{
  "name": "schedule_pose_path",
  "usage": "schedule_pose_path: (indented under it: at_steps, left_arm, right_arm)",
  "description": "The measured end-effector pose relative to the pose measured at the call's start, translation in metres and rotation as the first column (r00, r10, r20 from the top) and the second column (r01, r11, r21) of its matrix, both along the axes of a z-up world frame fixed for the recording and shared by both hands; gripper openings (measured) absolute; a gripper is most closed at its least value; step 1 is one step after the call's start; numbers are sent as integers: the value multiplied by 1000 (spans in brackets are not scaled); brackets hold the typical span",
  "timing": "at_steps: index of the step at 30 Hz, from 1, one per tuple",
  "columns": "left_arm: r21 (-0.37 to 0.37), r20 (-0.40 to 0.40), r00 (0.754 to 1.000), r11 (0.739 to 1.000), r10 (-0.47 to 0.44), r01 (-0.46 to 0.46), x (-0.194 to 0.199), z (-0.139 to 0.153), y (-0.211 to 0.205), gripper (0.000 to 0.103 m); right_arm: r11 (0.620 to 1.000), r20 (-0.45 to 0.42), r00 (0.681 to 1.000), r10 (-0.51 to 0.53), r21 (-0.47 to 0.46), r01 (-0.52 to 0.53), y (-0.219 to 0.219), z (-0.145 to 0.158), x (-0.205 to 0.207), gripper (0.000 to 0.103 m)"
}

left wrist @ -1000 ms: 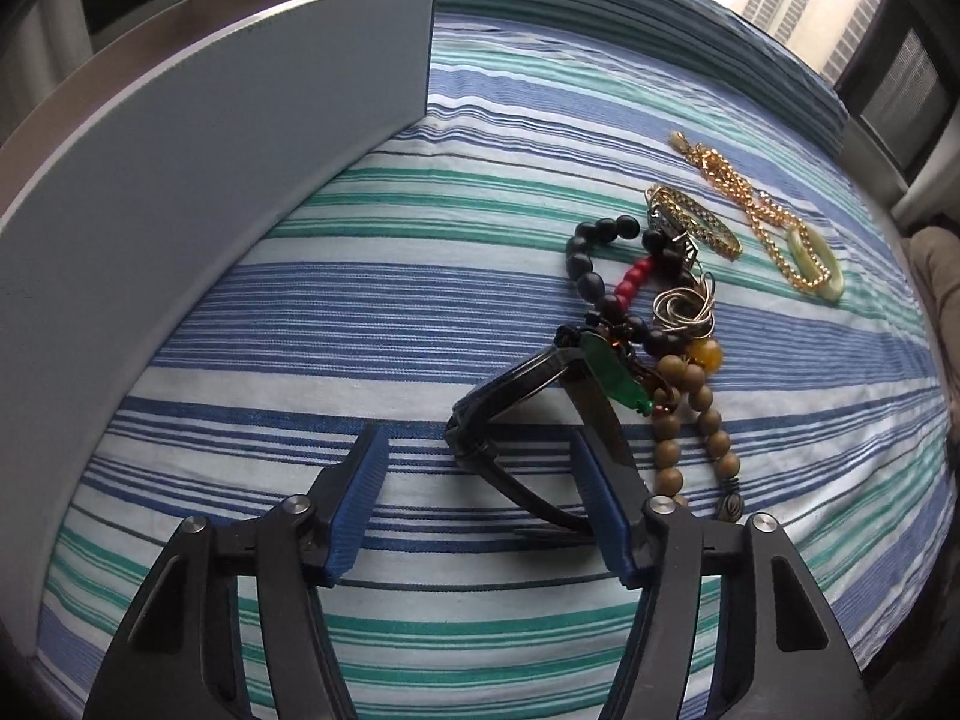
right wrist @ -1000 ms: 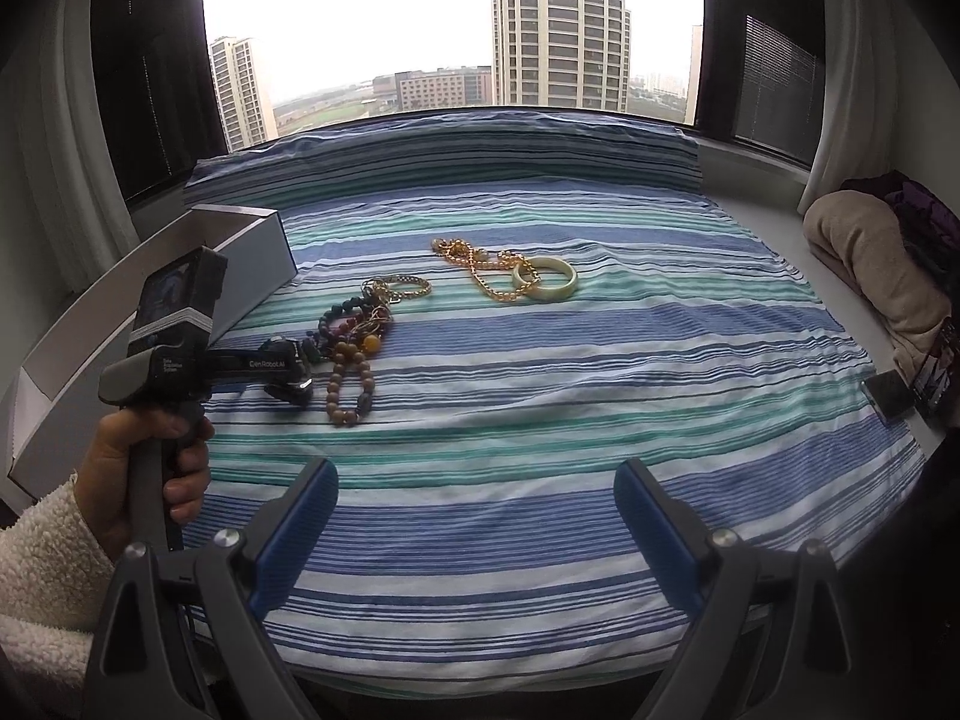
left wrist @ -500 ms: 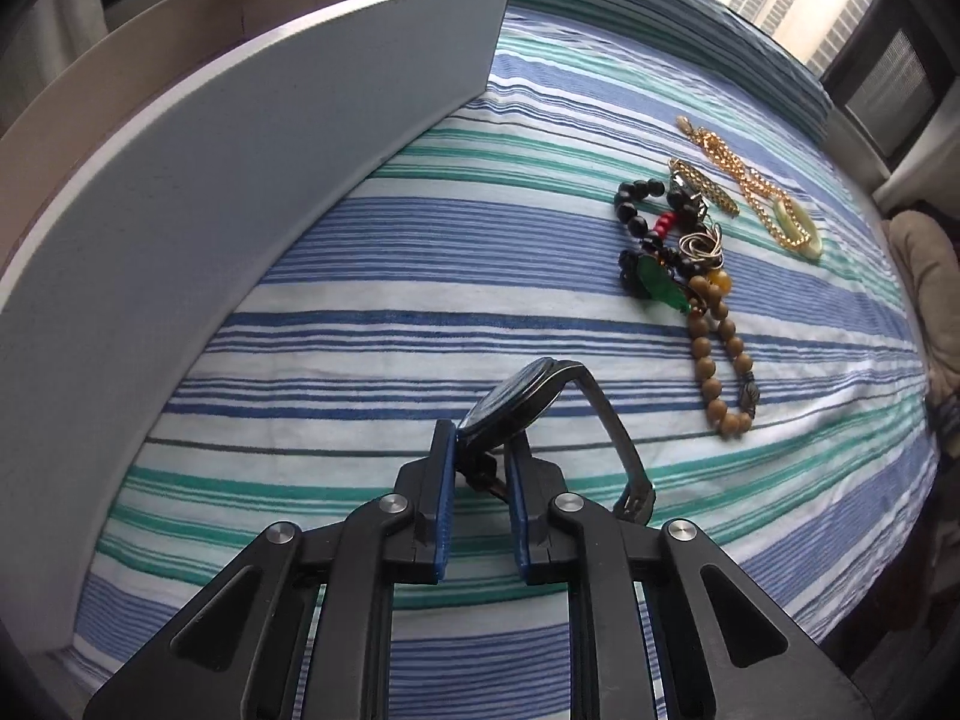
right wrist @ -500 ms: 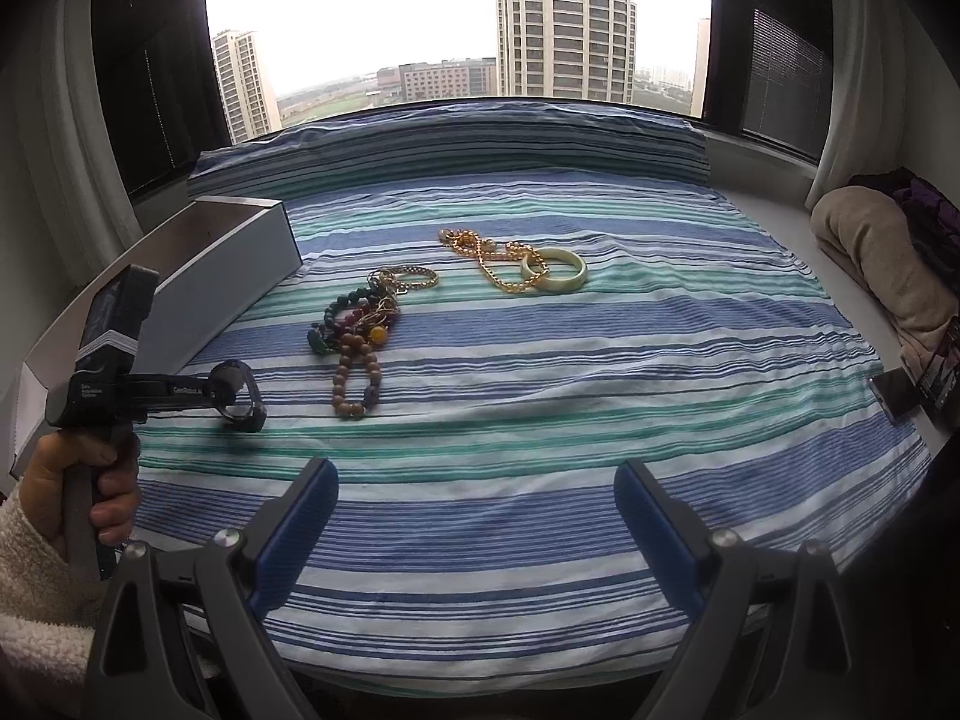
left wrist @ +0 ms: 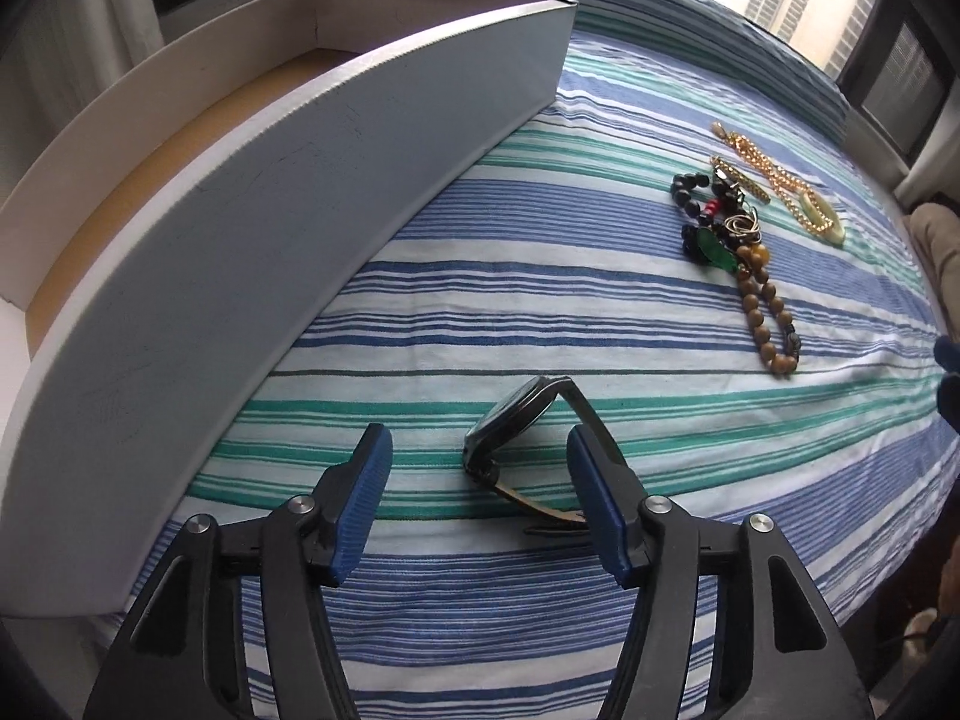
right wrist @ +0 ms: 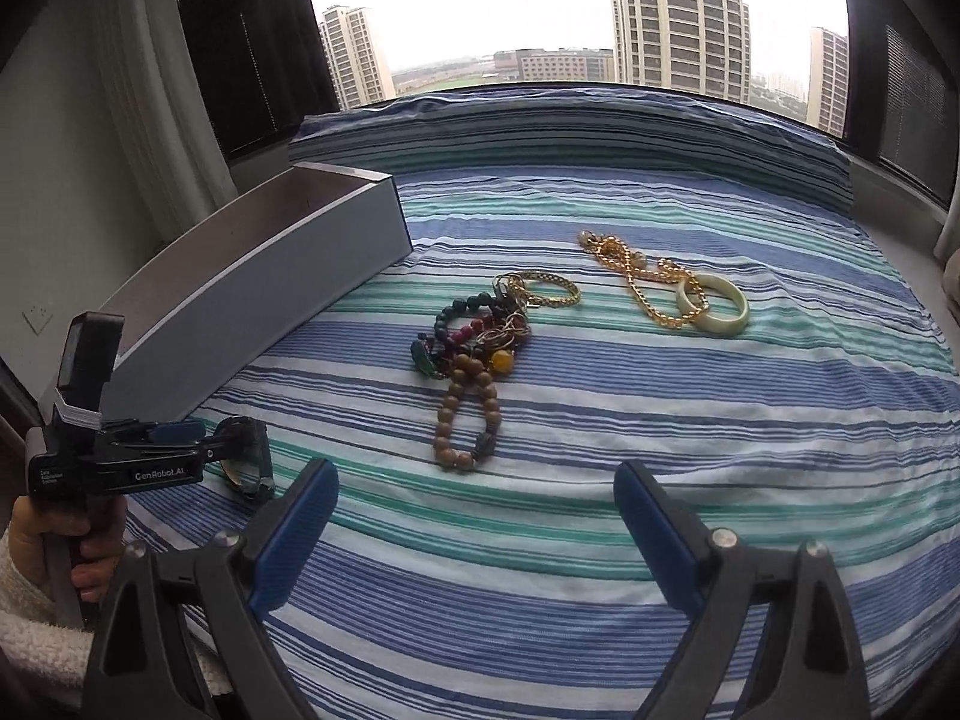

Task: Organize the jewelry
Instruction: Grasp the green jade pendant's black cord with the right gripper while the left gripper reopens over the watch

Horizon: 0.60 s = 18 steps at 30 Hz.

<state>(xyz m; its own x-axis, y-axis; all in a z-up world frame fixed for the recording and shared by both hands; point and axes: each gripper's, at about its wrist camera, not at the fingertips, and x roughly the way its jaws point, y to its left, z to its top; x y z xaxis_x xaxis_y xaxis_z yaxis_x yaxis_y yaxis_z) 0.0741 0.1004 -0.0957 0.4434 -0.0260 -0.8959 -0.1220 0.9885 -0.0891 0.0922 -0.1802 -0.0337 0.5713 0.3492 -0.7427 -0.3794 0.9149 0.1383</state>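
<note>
Your left gripper has its blue pads spread wide, and the watch sits on the striped bedspread between them, propped on its edge with the strap arching toward the right pad. Nothing is clamped: there is clear daylight between the left pad and the watch case, while the strap on the other side lies right against or just beside the right pad; you cannot tell which from this angle. The watch lies close to the long wall of the white box, which looks like the place meant for the jewelry, since its brown floor shows bare where you can see in.

Your right gripper also hangs wide open with nothing in it, low over the near part of the bed, likely kept back so it does not crowd the left one.

The rest of the jewelry lies well apart from the watch, farther across the bed: a tangle of dark beads and thin rings, a wooden bead bracelet trailing toward you, then a gold chain and a pale bangle touching it. They overlap, so lifting one piece may drag its neighbours.
</note>
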Motion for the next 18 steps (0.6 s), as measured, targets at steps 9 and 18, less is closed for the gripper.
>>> schedule_pose_path:
  at_steps: [9, 18]
  left_arm:
    - [0, 53, 997, 999, 50, -50, -44, 19, 21, 74]
    - [-30, 38, 996, 996, 85, -84, -64, 19, 37, 75]
  right_arm:
    - [959, -73, 958, 277, -39, -280, 80, -44, 90, 44]
    - [935, -143, 943, 301, -150, -321, 106, -83, 122, 29]
